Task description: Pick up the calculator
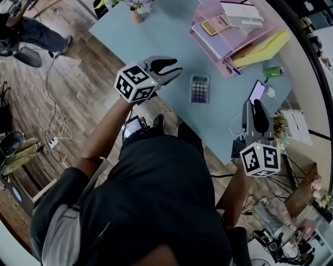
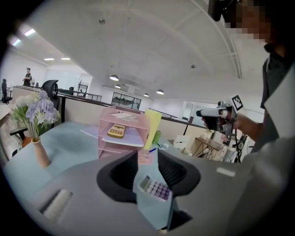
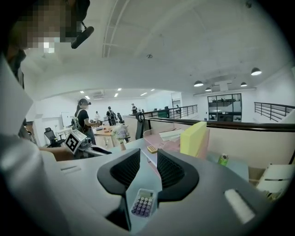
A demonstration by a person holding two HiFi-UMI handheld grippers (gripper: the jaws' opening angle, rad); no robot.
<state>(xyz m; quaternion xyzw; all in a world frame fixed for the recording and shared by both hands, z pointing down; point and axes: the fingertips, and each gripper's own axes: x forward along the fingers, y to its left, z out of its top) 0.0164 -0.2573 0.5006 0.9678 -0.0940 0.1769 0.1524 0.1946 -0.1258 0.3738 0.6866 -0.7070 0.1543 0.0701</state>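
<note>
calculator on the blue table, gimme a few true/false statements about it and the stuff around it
1. The purple-keyed calculator lies flat on the blue table. True.
2. The left gripper grips that calculator. False: its jaws hold nothing, and the calculator lies on the table, apart from it.
3. A yellow calculator sits in the pink tray. True.
4. The green can stands right beside the flower vase. False: the can is across the table from the vase, on the far side of the tray.
</note>
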